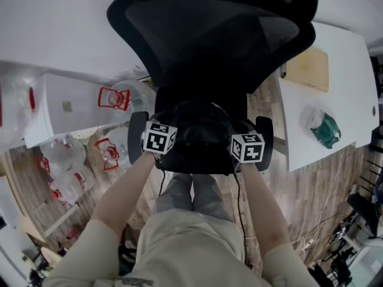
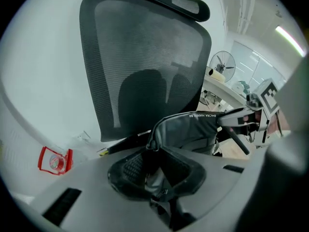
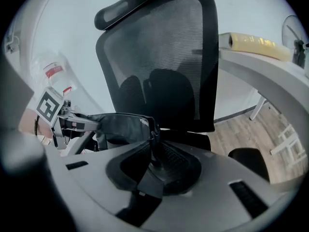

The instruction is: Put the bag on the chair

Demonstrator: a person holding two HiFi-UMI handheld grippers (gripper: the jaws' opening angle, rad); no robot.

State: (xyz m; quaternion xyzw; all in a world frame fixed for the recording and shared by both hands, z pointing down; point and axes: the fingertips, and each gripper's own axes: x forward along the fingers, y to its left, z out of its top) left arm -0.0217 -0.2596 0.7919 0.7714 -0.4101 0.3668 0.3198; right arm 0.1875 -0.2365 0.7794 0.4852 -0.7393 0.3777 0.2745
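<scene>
A black bag point(image 1: 200, 137) hangs stretched between my two grippers, just above the seat of a black mesh office chair point(image 1: 215, 34). My left gripper point(image 1: 164, 145) is shut on the bag's left rim, and my right gripper point(image 1: 242, 151) is shut on its right rim. In the left gripper view the bag's point(image 2: 193, 129) edge runs from the left gripper point(image 2: 154, 178) across to the right gripper point(image 2: 251, 117), with the chair back point(image 2: 145, 52) behind. The right gripper view mirrors this: right gripper point(image 3: 154, 170), bag point(image 3: 120, 124), left gripper point(image 3: 63, 117), chair back point(image 3: 159, 47). The bag hides most of the seat.
The chair's armrests point(image 1: 137, 130) point(image 1: 264, 133) flank the bag. A white table point(image 1: 335, 88) at the right carries a wooden board point(image 1: 308, 67) and a teal-and-white item point(image 1: 324, 129). A white box point(image 1: 66, 103) and clear bags with red print point(image 1: 114, 98) lie at the left.
</scene>
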